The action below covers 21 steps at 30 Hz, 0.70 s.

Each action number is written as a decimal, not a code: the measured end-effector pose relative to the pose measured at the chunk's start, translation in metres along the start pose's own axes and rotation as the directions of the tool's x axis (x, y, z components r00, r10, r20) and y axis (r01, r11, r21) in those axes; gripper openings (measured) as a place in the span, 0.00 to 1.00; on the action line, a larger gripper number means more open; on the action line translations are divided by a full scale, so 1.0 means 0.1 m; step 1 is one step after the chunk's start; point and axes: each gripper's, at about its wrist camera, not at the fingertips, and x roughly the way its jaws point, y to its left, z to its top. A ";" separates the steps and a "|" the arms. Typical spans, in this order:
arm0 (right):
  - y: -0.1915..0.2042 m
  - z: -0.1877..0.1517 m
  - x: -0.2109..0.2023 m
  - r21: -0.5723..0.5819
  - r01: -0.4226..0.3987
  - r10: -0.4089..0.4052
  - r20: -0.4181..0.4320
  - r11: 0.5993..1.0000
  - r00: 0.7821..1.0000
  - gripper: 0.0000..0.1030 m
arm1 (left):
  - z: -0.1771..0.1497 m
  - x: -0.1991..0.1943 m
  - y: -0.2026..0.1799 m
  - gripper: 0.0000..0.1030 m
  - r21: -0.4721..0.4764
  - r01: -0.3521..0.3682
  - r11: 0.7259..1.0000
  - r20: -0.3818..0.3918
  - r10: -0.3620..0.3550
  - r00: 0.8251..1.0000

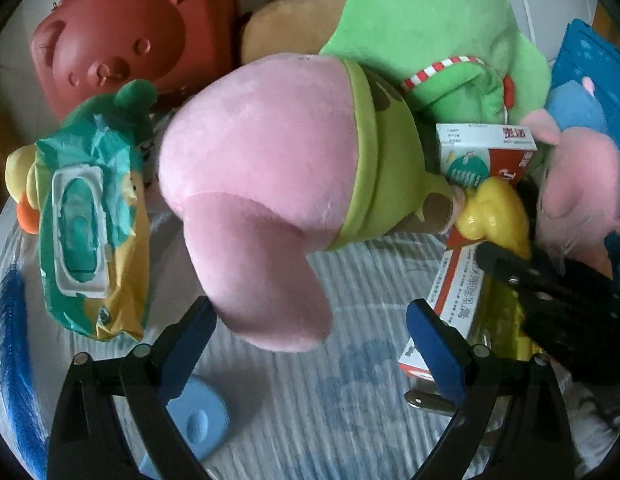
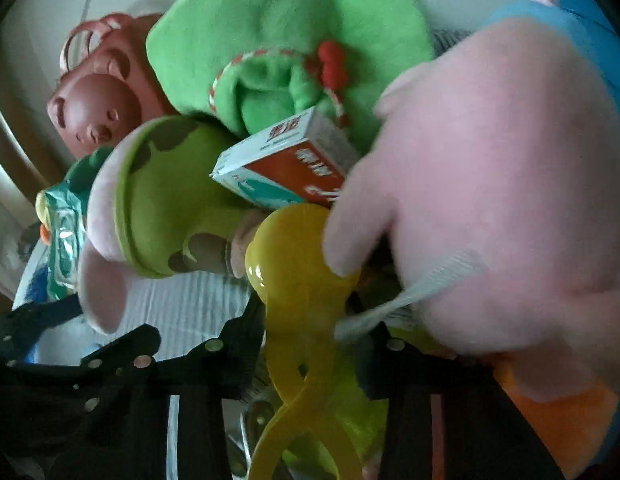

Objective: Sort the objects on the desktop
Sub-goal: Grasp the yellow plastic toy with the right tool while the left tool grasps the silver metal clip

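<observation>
Left wrist view: left gripper [image 1: 310,340] spread wide, clutching nothing, lower frame. One big pink plush [image 1: 262,184] in green shorts dead centre, foot dangling between the blue pads without touching. One wipes pack [image 1: 86,232] at left, one red bear case [image 1: 122,36] upper left, two red-white boxes [image 1: 485,152] at right.

Right wrist view: right gripper [image 2: 310,344] at bottom, clamped round one yellow plastic tongs toy [image 2: 298,280]. One pink pig plush [image 2: 501,184] filling the right, one green plush [image 2: 286,40] up top.
</observation>
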 end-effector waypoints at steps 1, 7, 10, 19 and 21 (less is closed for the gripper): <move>-0.02 -0.02 -0.07 0.002 -0.013 0.013 0.002 1.000 1.000 0.37 | -0.01 -0.02 -0.02 0.94 0.001 0.005 1.000 0.000 -0.005 1.000; -0.17 -0.26 -0.70 0.012 -0.043 0.042 0.059 0.999 0.997 0.36 | -0.18 -0.26 -0.28 0.94 -0.001 0.072 0.997 0.000 -0.072 0.997; -0.30 -0.37 -0.95 0.027 -0.027 0.025 0.081 0.999 0.996 0.35 | -0.34 -0.33 -0.47 0.94 0.002 0.086 0.996 -0.016 -0.086 0.996; -0.58 -0.55 -1.30 0.038 -0.010 0.006 0.097 0.999 0.995 0.34 | -0.74 -0.33 -0.85 0.94 -0.084 0.080 0.993 -0.063 -0.085 0.994; -0.65 -0.59 -1.29 0.038 -0.018 0.015 0.081 0.999 0.997 0.34 | -0.75 -0.25 -0.89 0.94 -0.116 0.067 0.991 -0.069 -0.076 0.995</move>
